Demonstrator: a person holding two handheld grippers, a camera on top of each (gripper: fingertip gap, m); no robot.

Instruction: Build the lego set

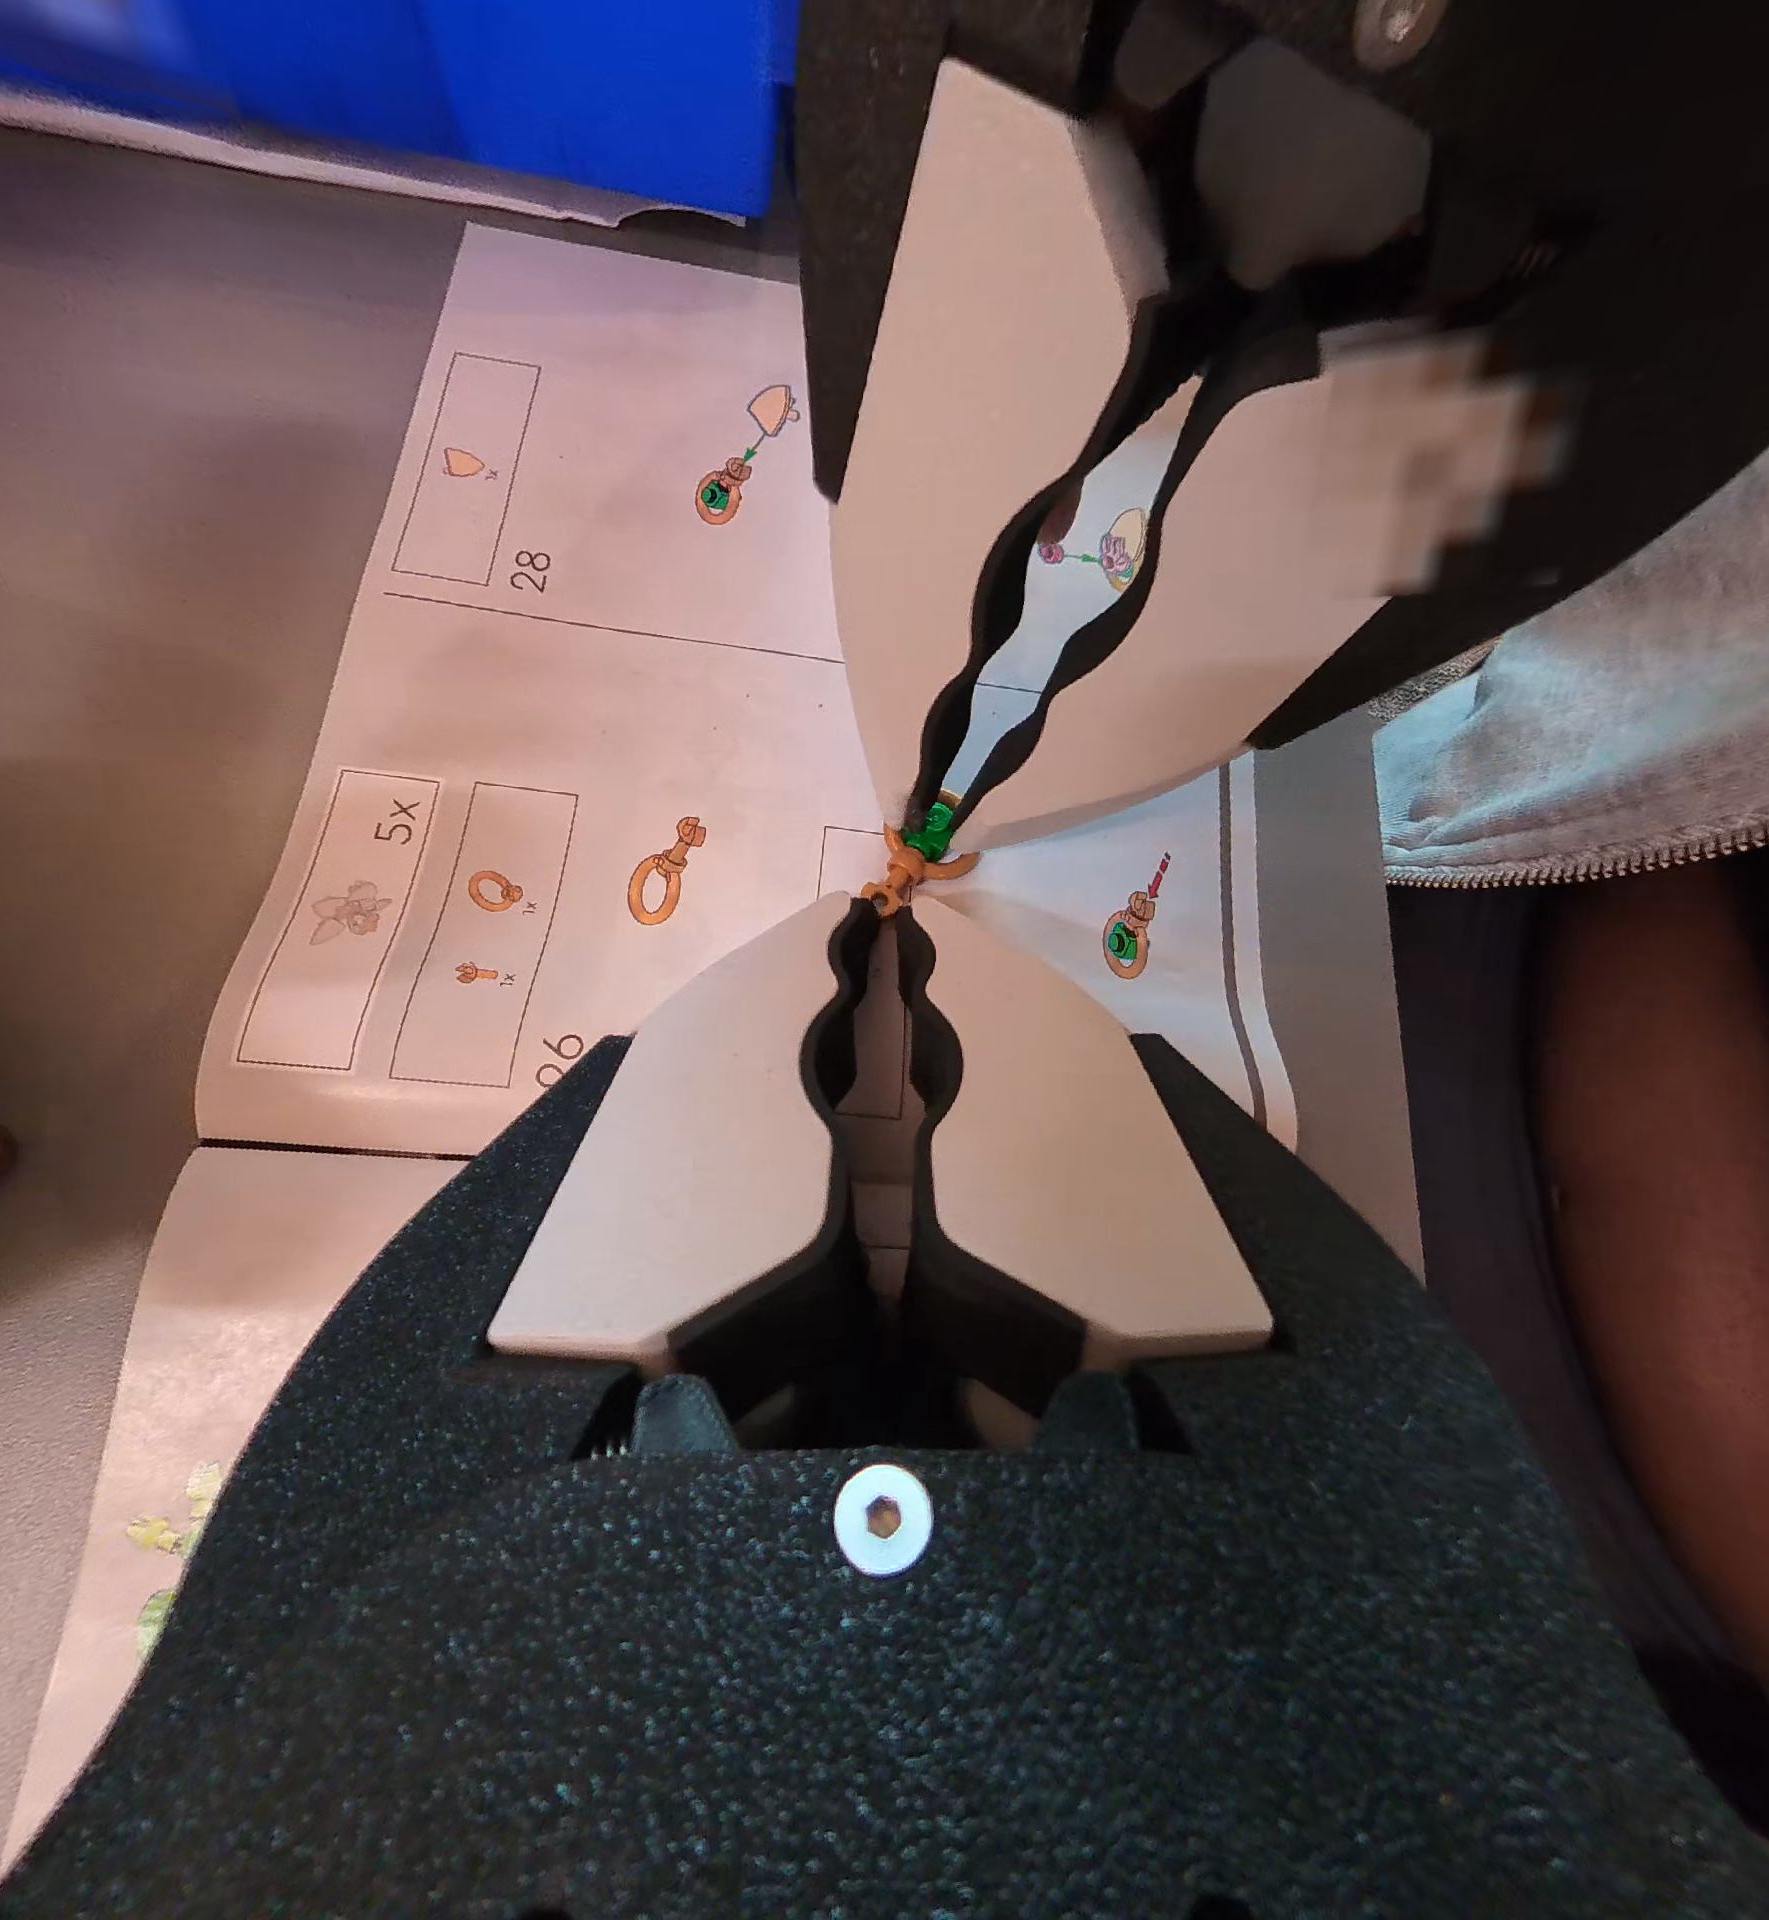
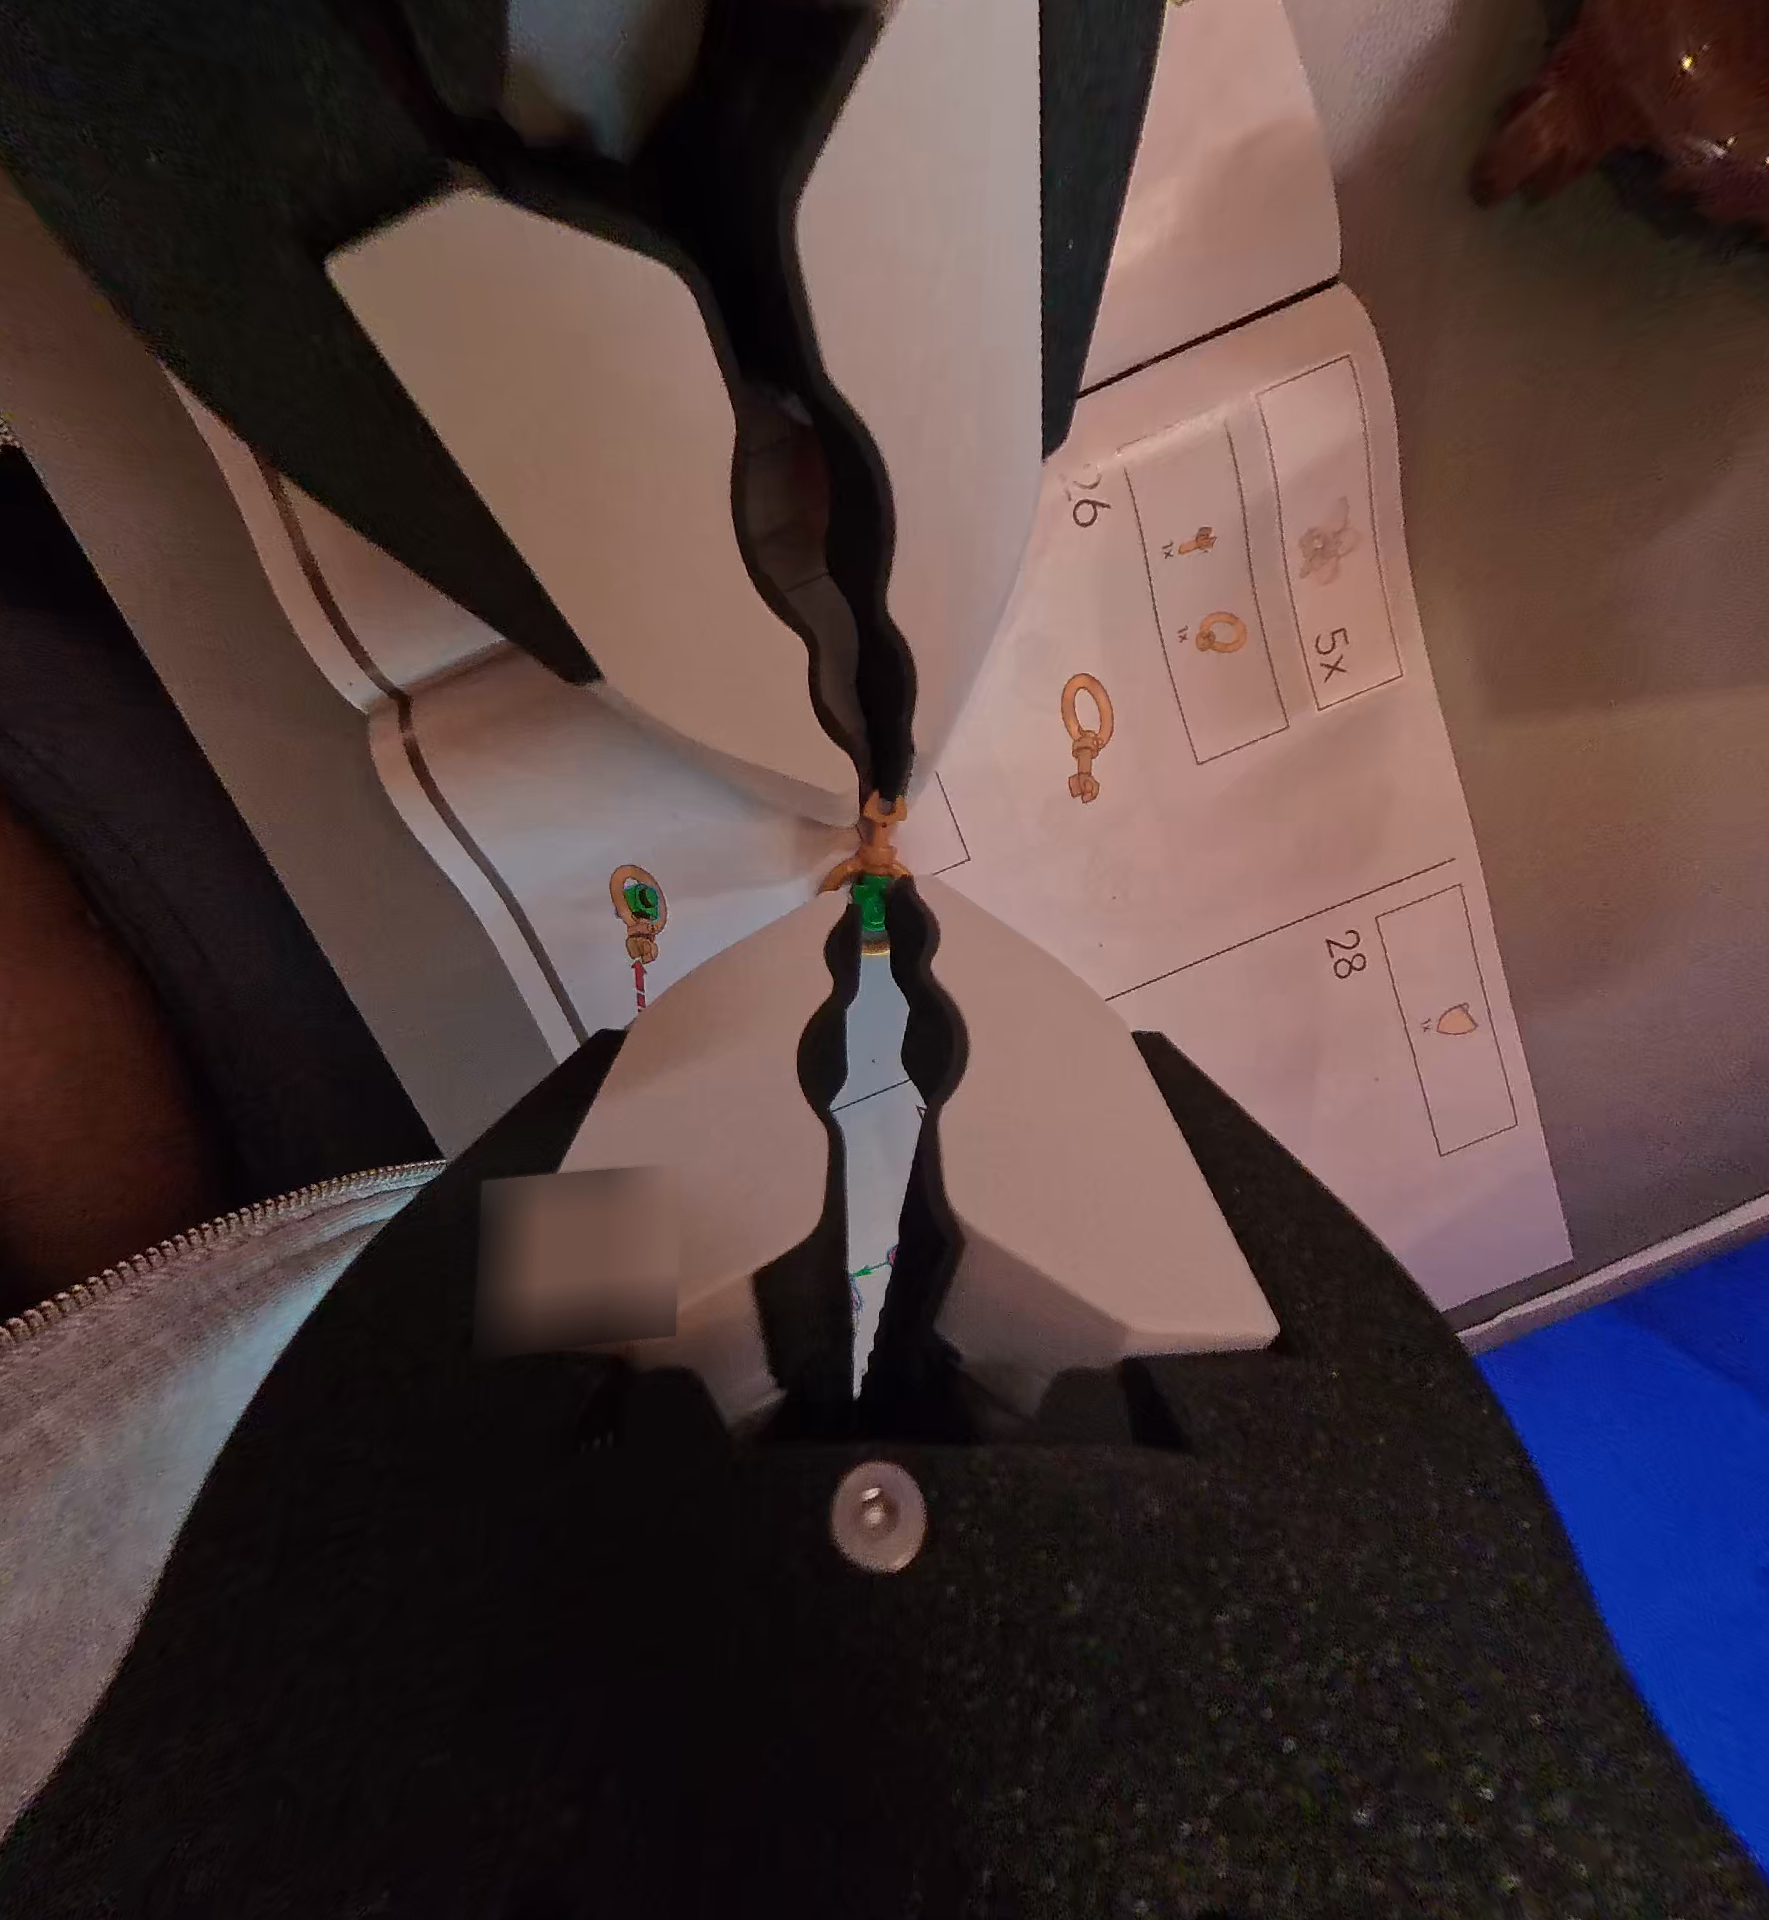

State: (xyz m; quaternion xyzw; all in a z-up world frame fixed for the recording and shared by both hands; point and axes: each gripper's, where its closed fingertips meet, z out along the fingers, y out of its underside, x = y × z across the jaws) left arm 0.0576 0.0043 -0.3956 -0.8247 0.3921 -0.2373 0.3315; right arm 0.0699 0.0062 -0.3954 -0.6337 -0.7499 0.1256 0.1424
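Over an open instruction booklet, largely hidden by both tools, the left gripper pinches a tan stalk piece tip-to-tip against the right gripper, clamped on a half-hidden green stud inside a tan ring.

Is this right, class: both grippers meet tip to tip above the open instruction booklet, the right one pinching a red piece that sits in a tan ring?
One detail is wrong: the piece is green, not red. The right wrist view shows the right gripper pinching the green piece, which sits in the tan ring, tip to tip with the left gripper above the open instruction booklet.
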